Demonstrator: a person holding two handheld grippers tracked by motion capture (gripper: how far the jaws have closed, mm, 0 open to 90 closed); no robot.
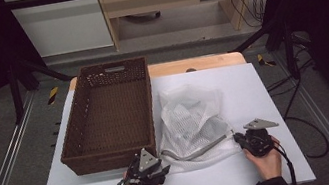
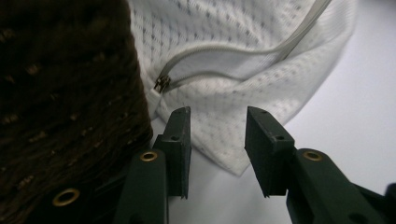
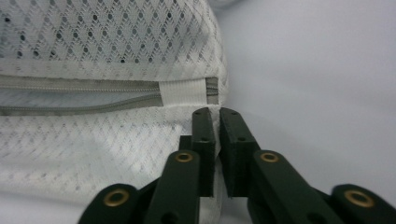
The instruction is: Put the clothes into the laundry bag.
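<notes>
On the white rectangular board (image 1: 256, 107) that covers the wooden table, a white mesh laundry bag with a grey zip (image 1: 192, 118) is lying near the middle of the near half, its left side touching the right wall of a dark brown woven rectangular basket (image 1: 106, 120) that is standing along the board's left side. The zip is running across the bag's near edge, and in the left gripper view its small metal pull (image 2: 162, 84) is sitting at the end just beside the basket wall. The right gripper (image 1: 238, 138) is resting at the bag's near right corner, a hand wrapped around its body; in the right gripper view (image 3: 217, 114) its two black jaws are standing almost together and pinching the folded mesh hem just below the white fabric tab at the zip's end. The left gripper (image 1: 165, 169) is sitting near the board's near edge, just in front of the basket's near right corner; in the left gripper view (image 2: 217, 112) its jaws are standing partly apart with a clear gap, the bag's near left corner lying under and beyond them, and the pads are not pressing on the mesh.
</notes>
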